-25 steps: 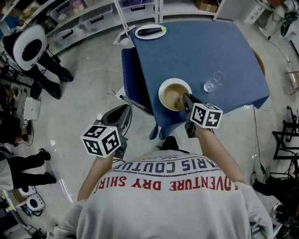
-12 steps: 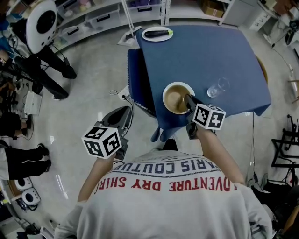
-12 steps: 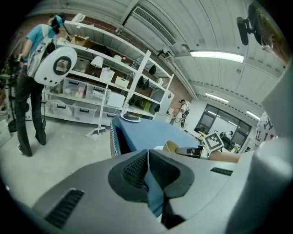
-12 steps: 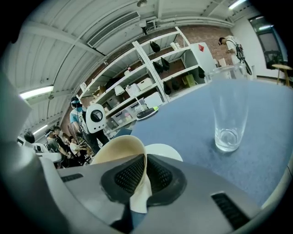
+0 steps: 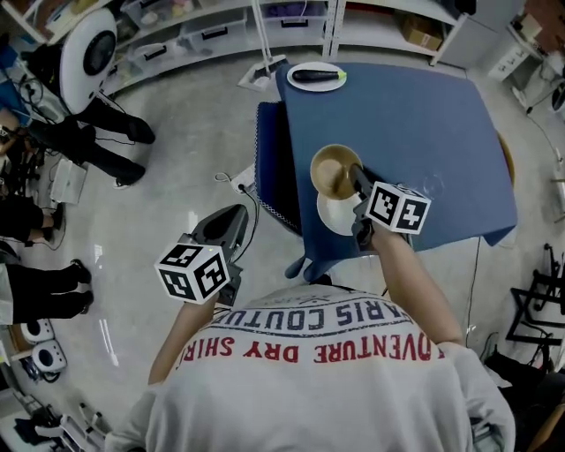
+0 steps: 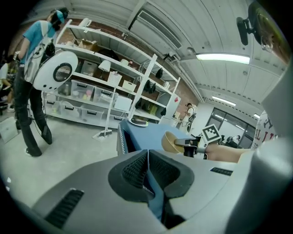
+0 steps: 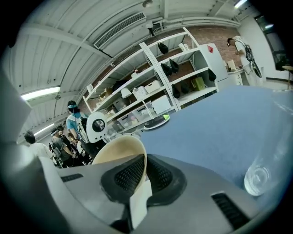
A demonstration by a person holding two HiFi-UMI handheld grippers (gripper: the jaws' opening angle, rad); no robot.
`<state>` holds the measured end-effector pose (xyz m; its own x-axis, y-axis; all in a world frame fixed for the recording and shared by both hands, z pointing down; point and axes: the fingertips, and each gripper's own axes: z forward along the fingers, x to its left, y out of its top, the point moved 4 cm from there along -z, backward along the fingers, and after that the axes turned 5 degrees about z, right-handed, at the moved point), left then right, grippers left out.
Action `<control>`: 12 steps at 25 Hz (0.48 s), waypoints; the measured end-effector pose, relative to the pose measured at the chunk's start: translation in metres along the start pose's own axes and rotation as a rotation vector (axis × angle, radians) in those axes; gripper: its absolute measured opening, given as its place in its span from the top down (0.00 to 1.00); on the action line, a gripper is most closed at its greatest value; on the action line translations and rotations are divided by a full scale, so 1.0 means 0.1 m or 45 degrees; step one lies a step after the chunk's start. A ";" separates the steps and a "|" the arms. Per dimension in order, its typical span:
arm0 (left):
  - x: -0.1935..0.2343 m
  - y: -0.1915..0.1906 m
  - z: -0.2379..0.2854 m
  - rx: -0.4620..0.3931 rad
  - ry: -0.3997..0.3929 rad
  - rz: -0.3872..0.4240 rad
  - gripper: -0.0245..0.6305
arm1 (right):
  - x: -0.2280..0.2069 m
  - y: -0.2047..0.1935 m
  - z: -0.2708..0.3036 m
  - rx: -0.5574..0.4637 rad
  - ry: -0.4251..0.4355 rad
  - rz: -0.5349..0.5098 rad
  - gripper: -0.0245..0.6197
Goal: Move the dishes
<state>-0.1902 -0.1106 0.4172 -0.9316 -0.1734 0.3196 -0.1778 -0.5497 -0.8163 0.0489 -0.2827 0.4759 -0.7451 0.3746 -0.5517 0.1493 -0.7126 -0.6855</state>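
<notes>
**Bowl lifted off its plate**

All around: a workshop room with pale floor (image 5: 168, 177), white shelving (image 5: 203, 26) along the far wall, and people (image 5: 40, 296) at the left edge. At centre: a blue-clothed tabletop (image 5: 415, 115). At its far corner, a small plate (image 5: 293, 78) with a dark item (image 5: 316, 76). Near the right edge, a clear glass (image 7: 258, 178). At the near edge, a white plate (image 5: 334, 218), now bare. Half a second ago, still under the tan bowl (image 5: 334, 170). Now raised above the plate and tilted, pinched at the rim by the right tool (image 5: 356, 181). Probably the start of carrying the bowl elsewhere. Out over the floor, left tool (image 5: 231, 221), clenched on nothing.
</notes>
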 end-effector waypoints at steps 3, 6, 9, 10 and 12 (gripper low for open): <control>0.07 0.03 0.01 -0.017 0.033 -0.021 0.91 | 0.01 0.11 0.17 0.010 0.005 -0.030 0.91; 0.11 0.06 0.03 -0.029 0.059 -0.036 0.91 | 0.02 0.18 0.33 0.028 0.023 -0.055 0.91; 0.18 0.09 0.04 -0.034 0.084 -0.056 0.91 | -0.01 0.25 0.46 0.049 -0.009 -0.090 0.91; 0.20 0.09 0.04 -0.034 0.093 -0.064 0.91 | -0.02 0.27 0.50 0.057 -0.022 -0.099 0.91; 0.24 0.10 0.06 -0.032 0.107 -0.077 0.91 | -0.06 0.29 0.60 0.080 -0.040 -0.110 0.91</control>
<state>-0.2122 -0.1250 0.4195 -0.9419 -0.0707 0.3284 -0.2417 -0.5363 -0.8087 0.0191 -0.3410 0.4876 -0.7738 0.4183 -0.4757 0.0429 -0.7146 -0.6983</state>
